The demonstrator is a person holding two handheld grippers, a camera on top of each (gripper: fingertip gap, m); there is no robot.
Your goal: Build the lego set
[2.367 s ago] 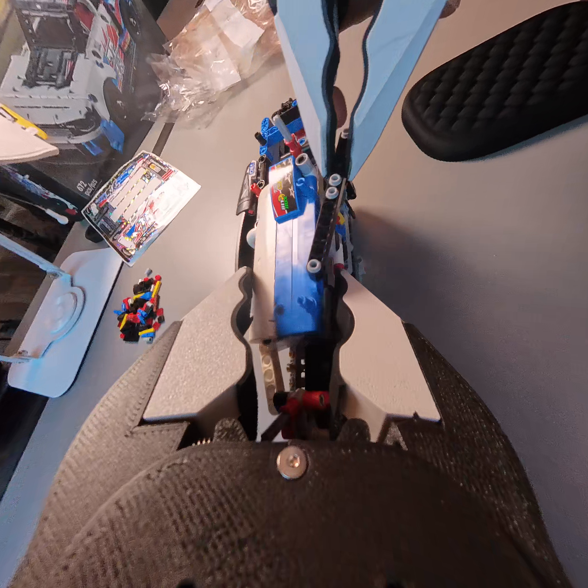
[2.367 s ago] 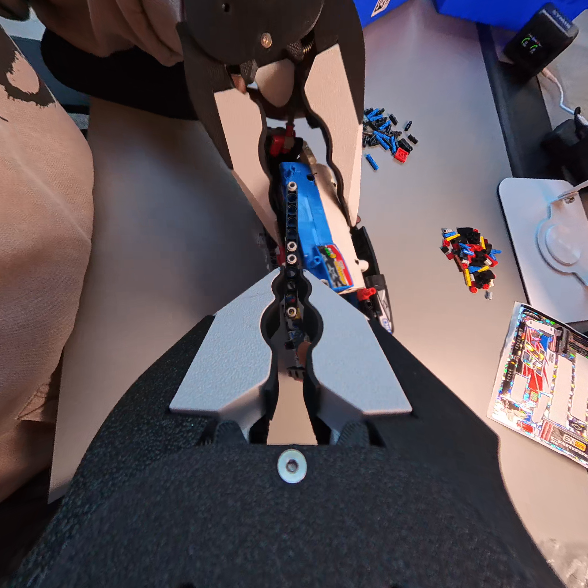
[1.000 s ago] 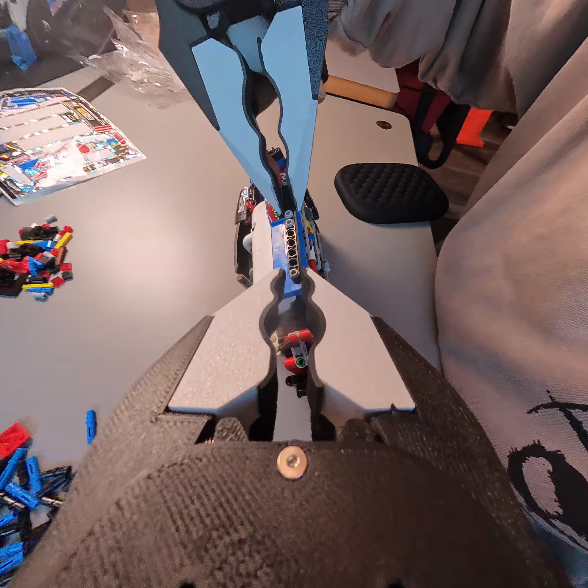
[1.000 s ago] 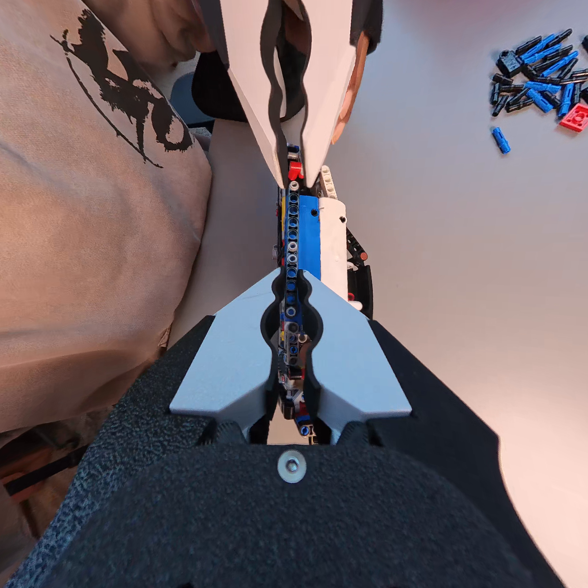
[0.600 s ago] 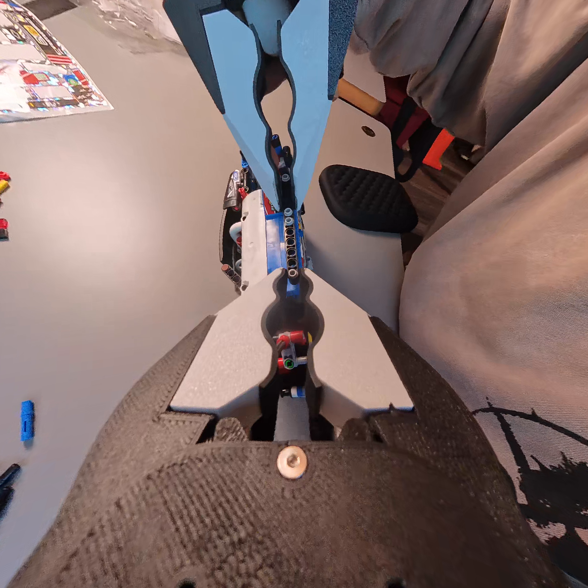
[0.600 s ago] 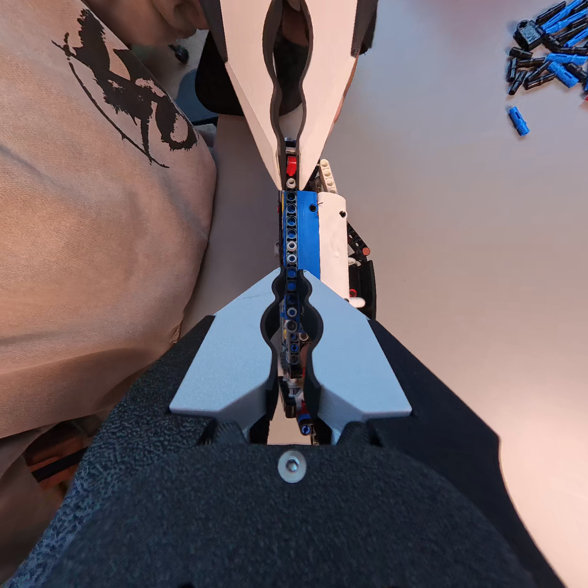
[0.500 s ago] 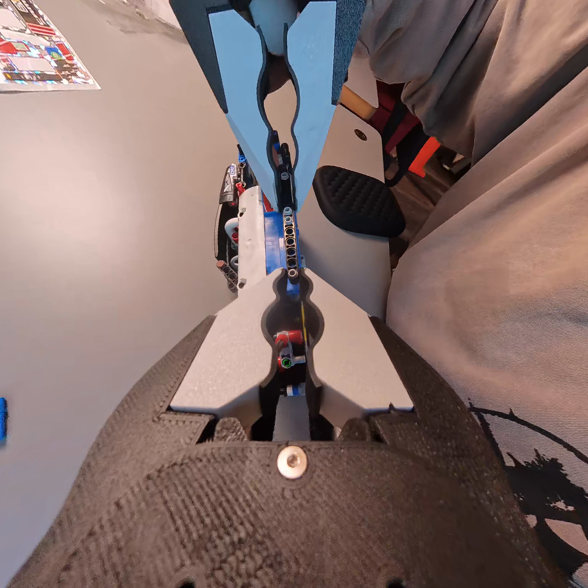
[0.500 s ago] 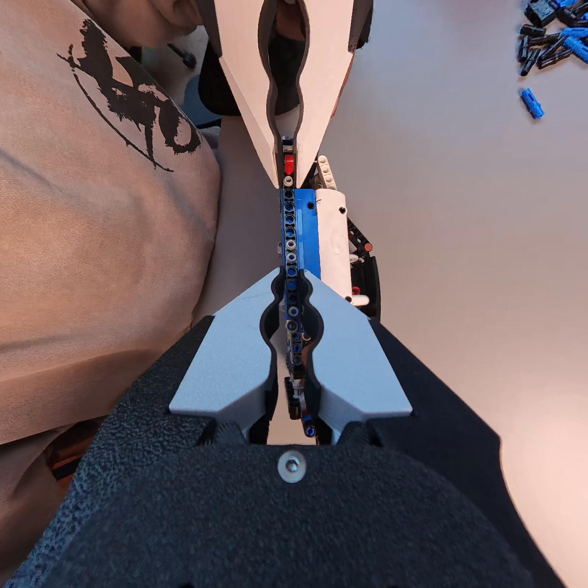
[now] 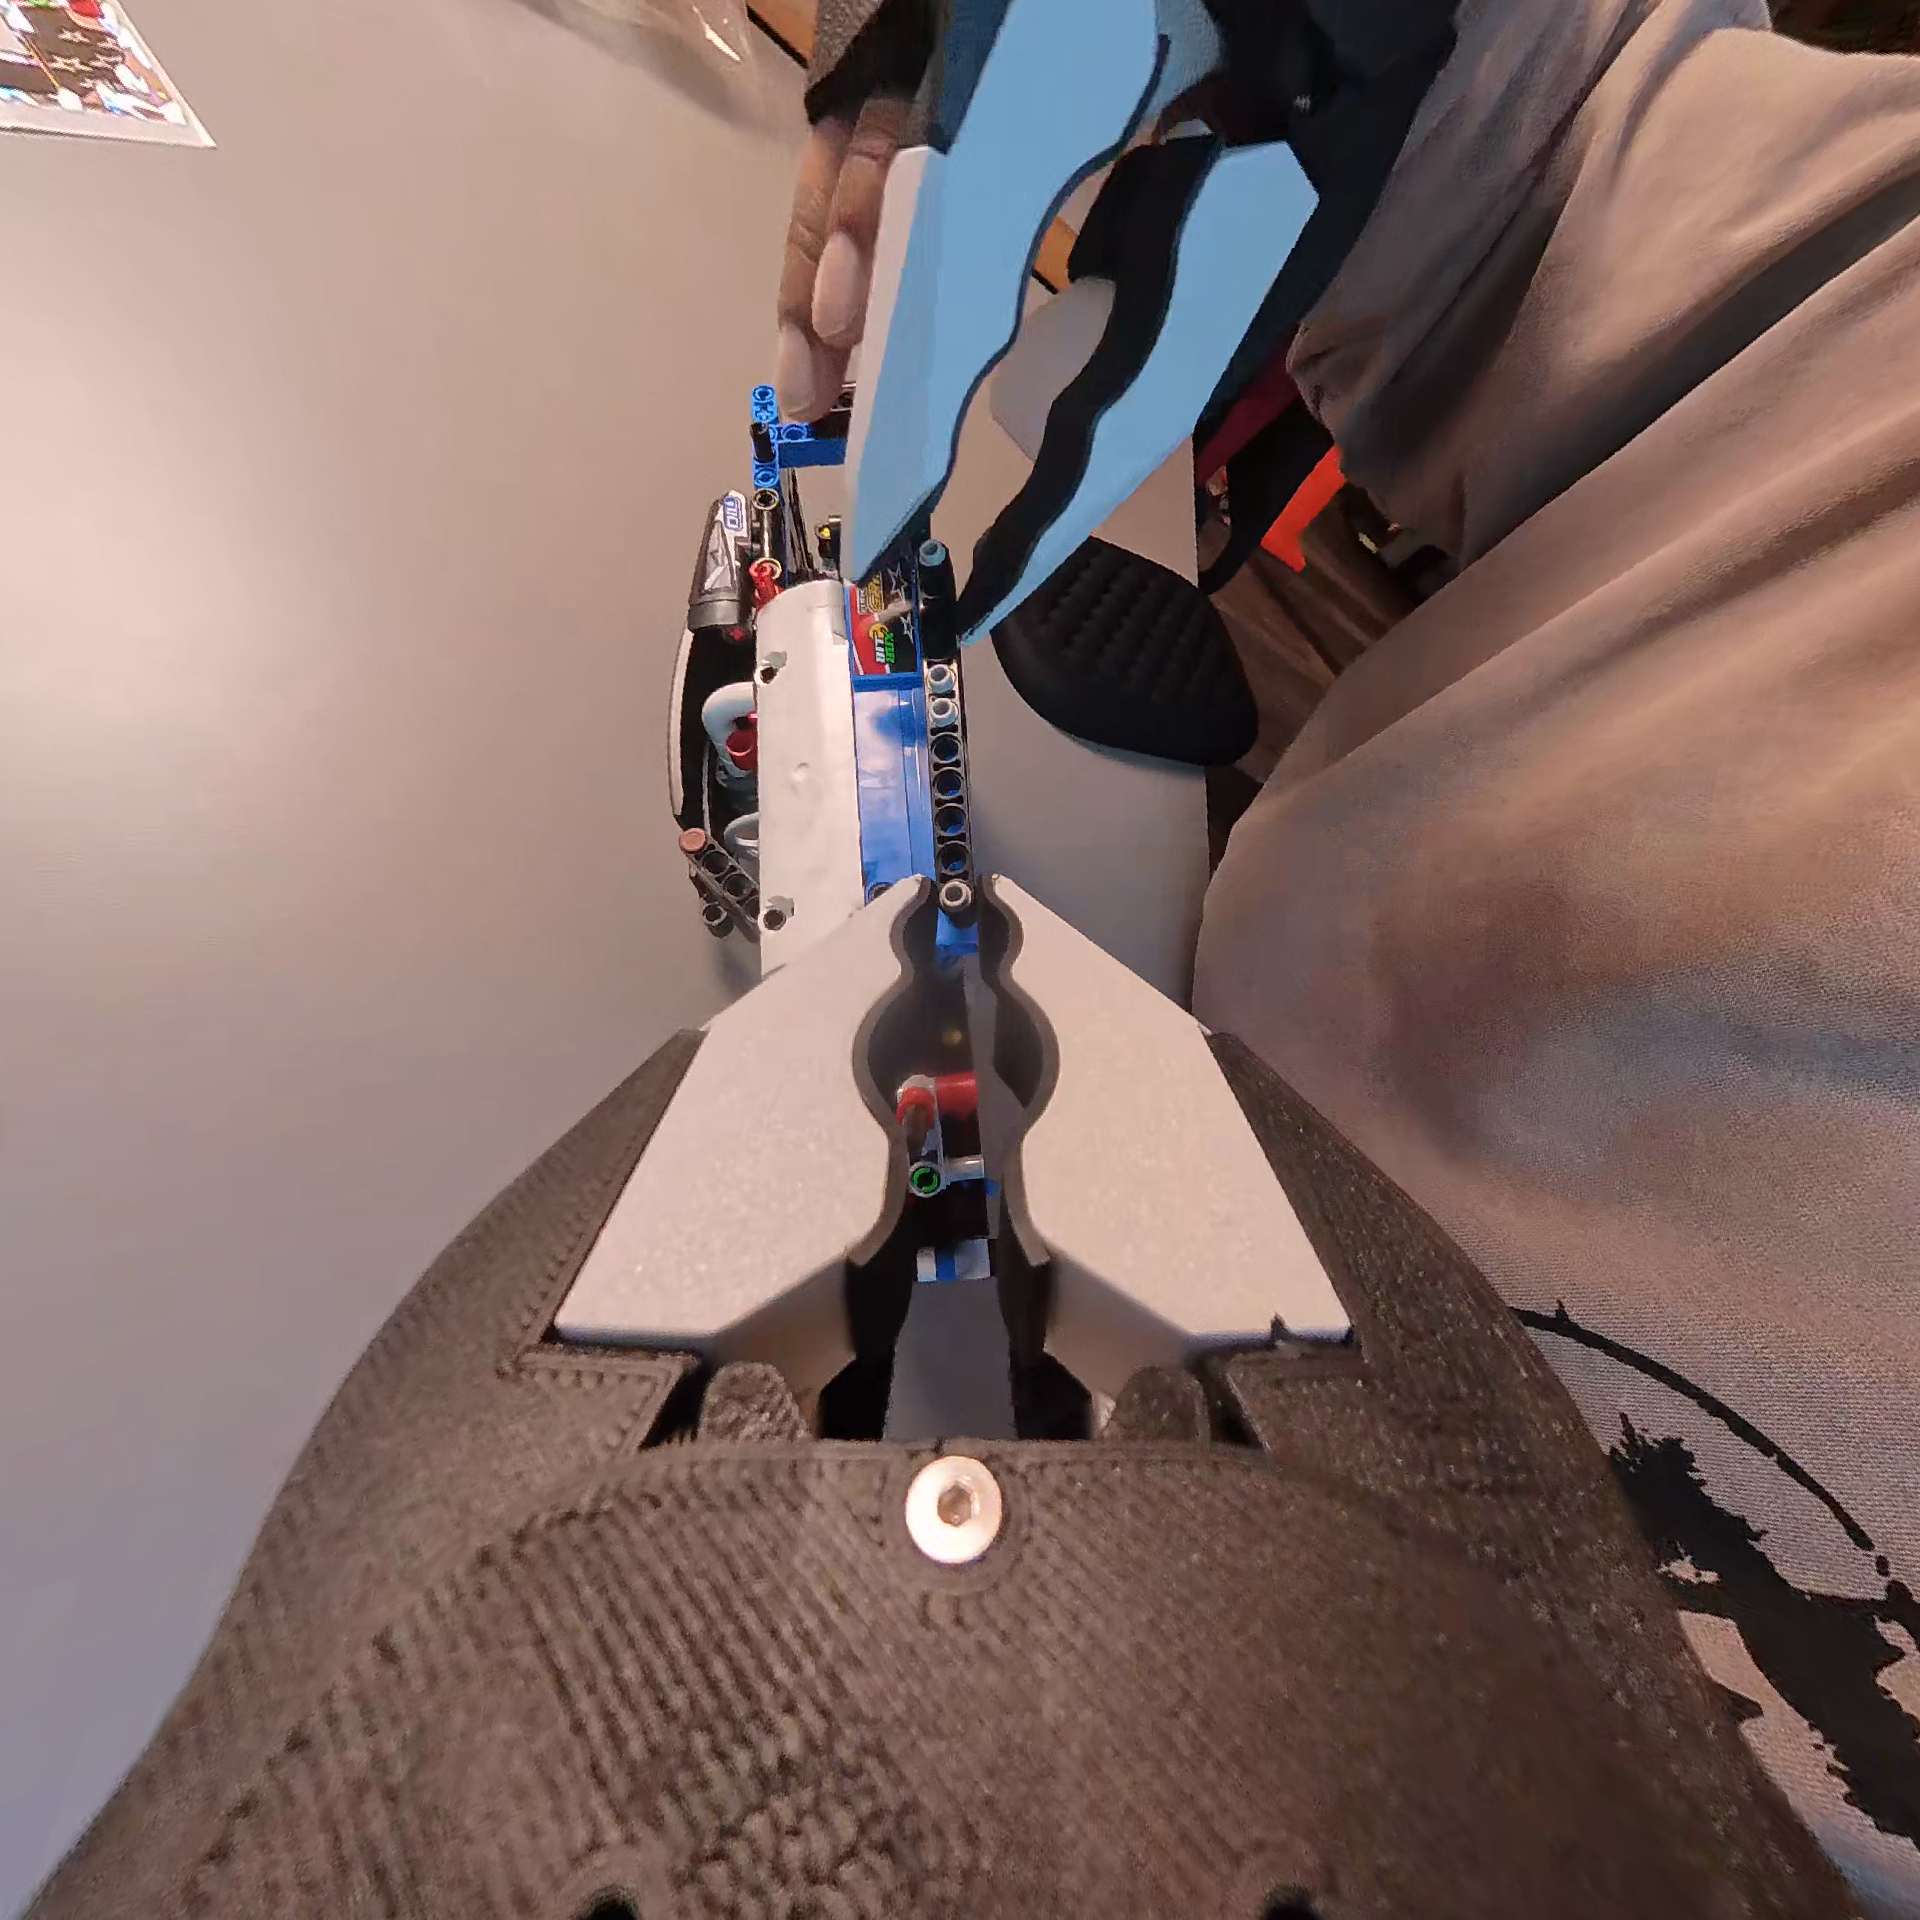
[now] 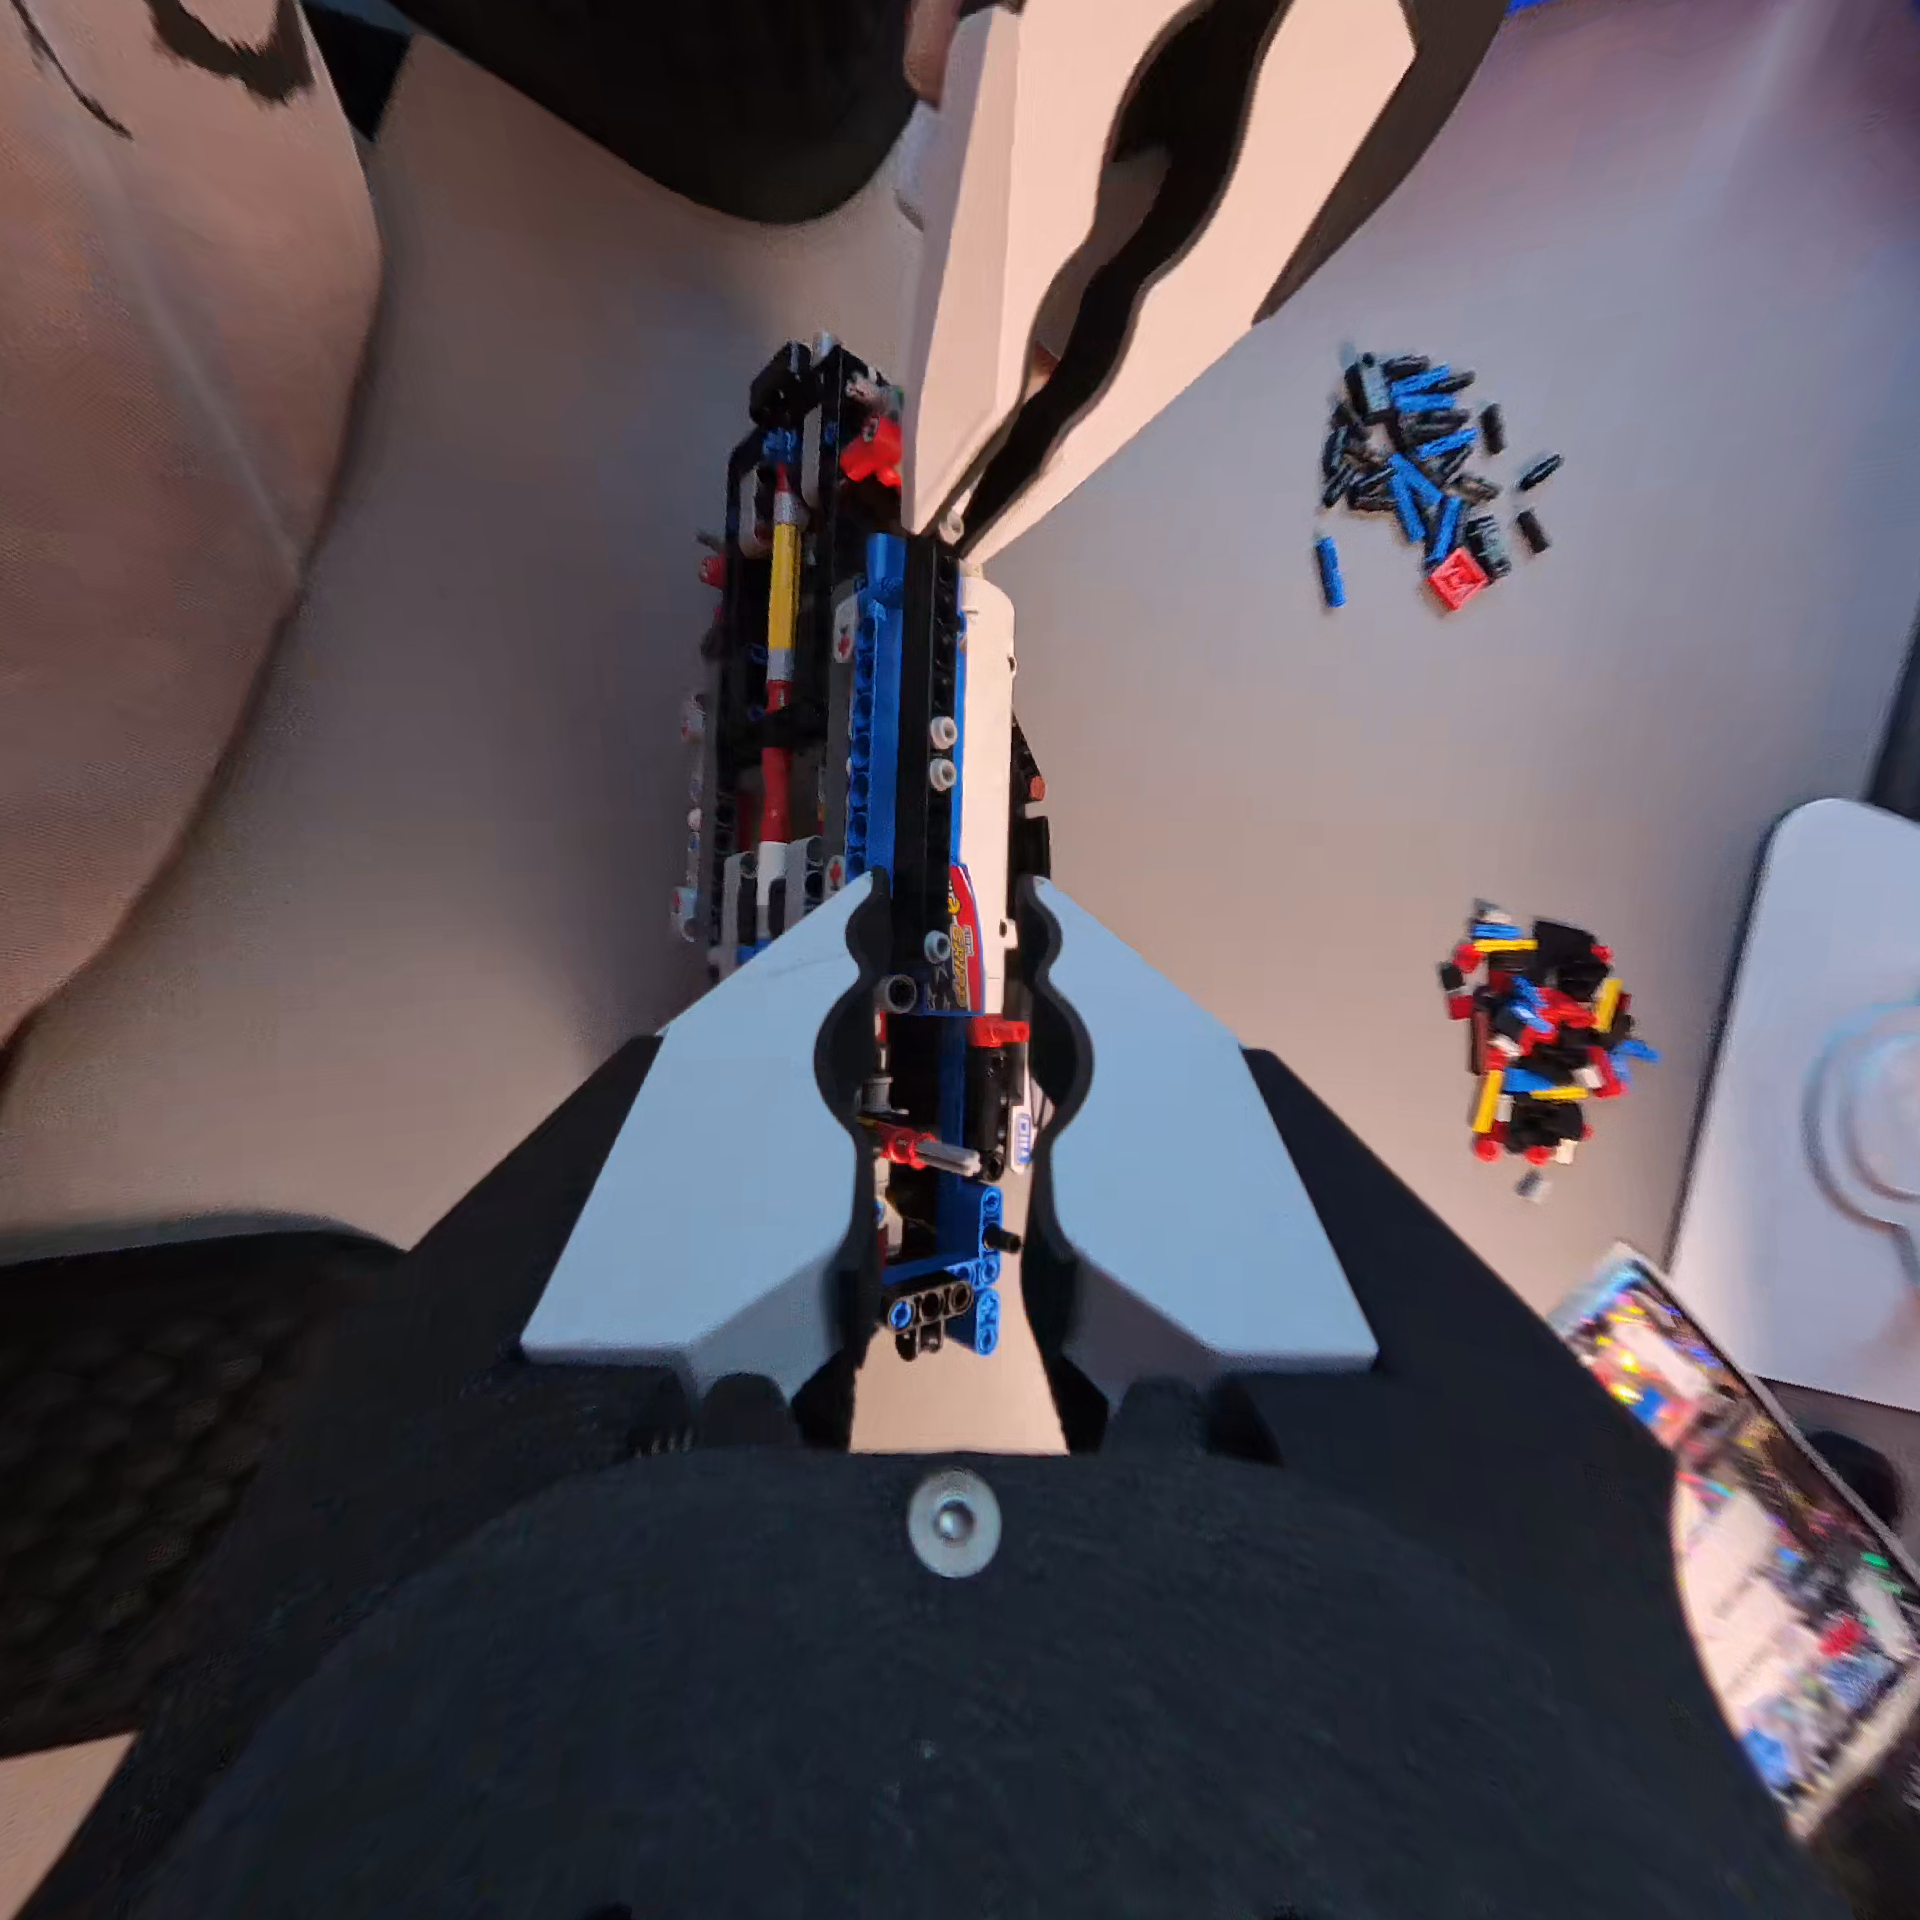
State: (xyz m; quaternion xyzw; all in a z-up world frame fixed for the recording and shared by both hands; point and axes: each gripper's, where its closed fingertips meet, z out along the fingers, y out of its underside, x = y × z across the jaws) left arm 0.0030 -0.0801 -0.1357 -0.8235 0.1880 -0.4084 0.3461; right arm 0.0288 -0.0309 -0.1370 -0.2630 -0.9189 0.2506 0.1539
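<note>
The lego model [image 9: 873, 748], a long half-built car of blue, white and black plastic beams, is on its side just above the grey table [image 9: 364, 727], between my two claws. It is close to the table's edge, beside my beige sweatshirt [image 9: 1610, 831].

My left claw [image 9: 954, 896] is nearly closed, and its grey fingertips pinch the end of the black beam with holes [image 9: 948, 790] that runs along the top of the model. Behind the tips, small red and grey pins of the model sit in the round gap between the fingers.

My right claw [image 10: 943, 894] is at the other end. Its fingers stand a moderate width apart, on each side of the model. I cannot tell if they press on it or only stand around it; the right wrist view is blurred here. In the left wrist view the same claw [image 9: 940, 613] comes down from above, with its tips spread at the far end of the black beam. Bare fingers [image 9: 821, 260] of my hand reach beside it and touch a small blue L-shaped beam [image 9: 774, 442] on the model.

On the table to the right lie a heap of blue and black pins [image 10: 1423, 468], a heap of mixed red, yellow, black and blue pieces [image 10: 1538, 1039], and a shiny sticker sheet [image 10: 1745, 1538]. A black textured wrist pad [image 9: 1122, 665] lies near the table's edge.
</note>
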